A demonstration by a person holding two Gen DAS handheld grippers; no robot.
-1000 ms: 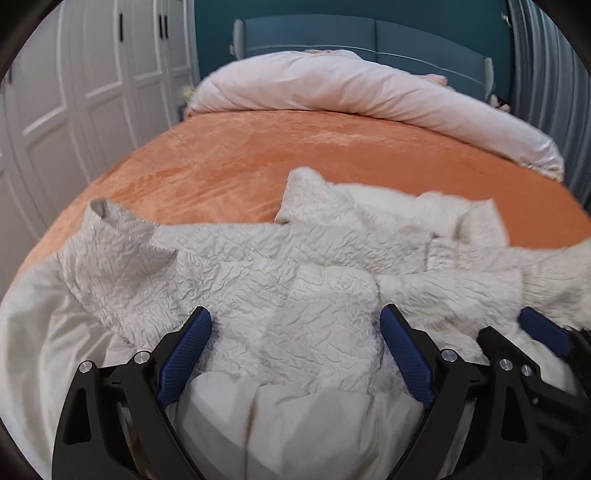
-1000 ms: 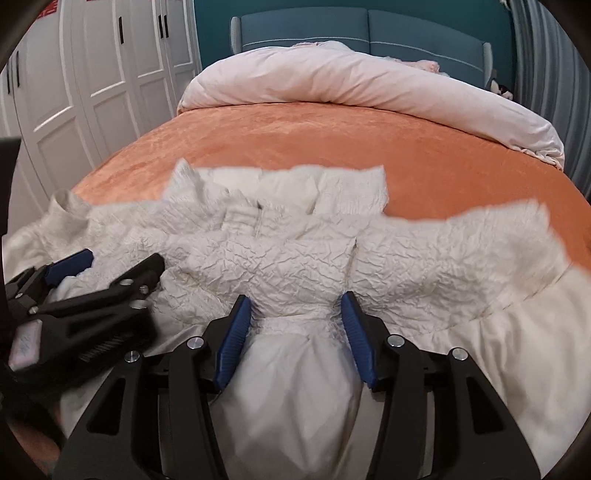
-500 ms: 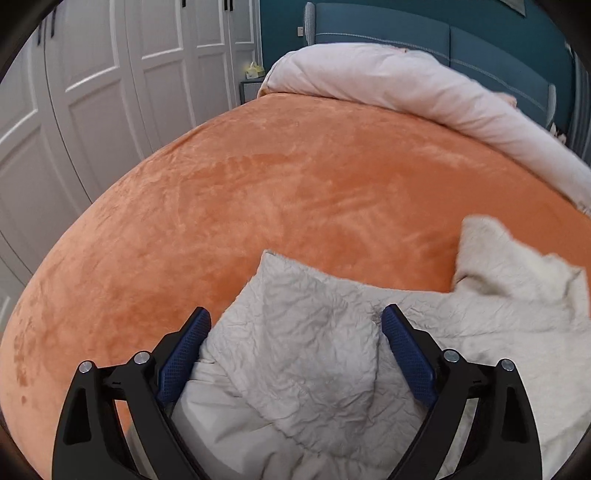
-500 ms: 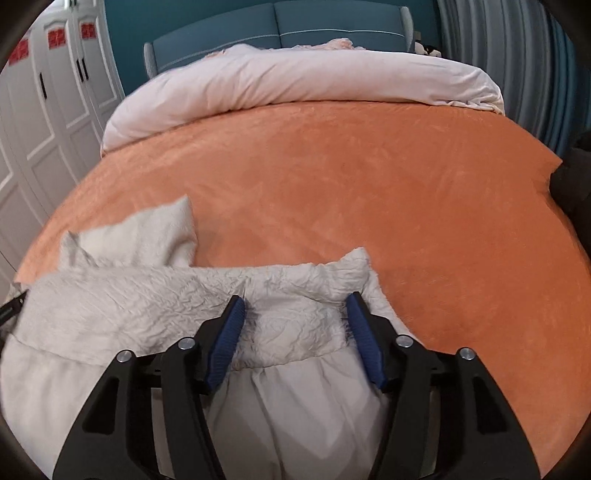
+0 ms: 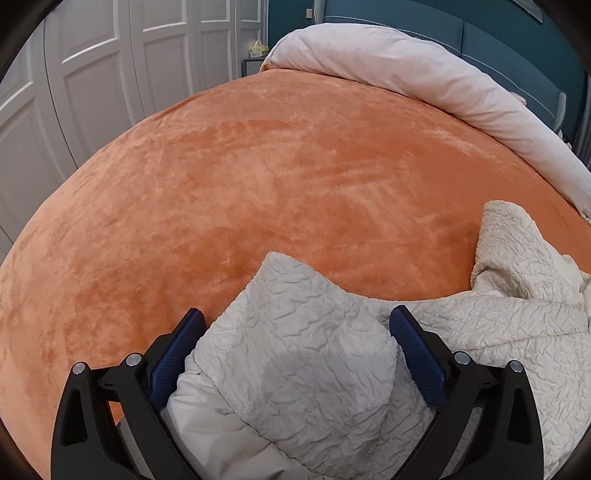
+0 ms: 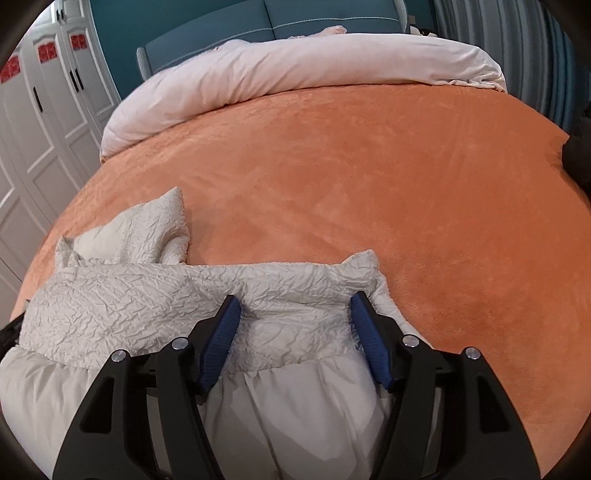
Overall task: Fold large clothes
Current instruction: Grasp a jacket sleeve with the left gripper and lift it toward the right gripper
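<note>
A cream crinkled garment (image 5: 295, 354) with a smooth white skirt part (image 6: 291, 410) lies bunched at the near edge of the orange bed. My left gripper (image 5: 295, 325) is open, its blue pads either side of the garment's left end. My right gripper (image 6: 295, 314) is open, its pads straddling the garment's right end, just above the seam to the white skirt. A loose sleeve (image 6: 147, 229) sticks up between the two ends; it also shows in the left wrist view (image 5: 517, 251).
The orange bedspread (image 5: 258, 177) stretches far ahead. A rolled pale duvet (image 6: 295, 70) lies along the head of the bed before a teal headboard (image 6: 236, 26). White wardrobe doors (image 5: 92, 74) stand on the left. A dark object (image 6: 580, 147) sits at the bed's right edge.
Both grippers moved apart from the garment's middle to its two ends, left going left, right going right. The garment now lies stretched sideways between them. Both stay open.
</note>
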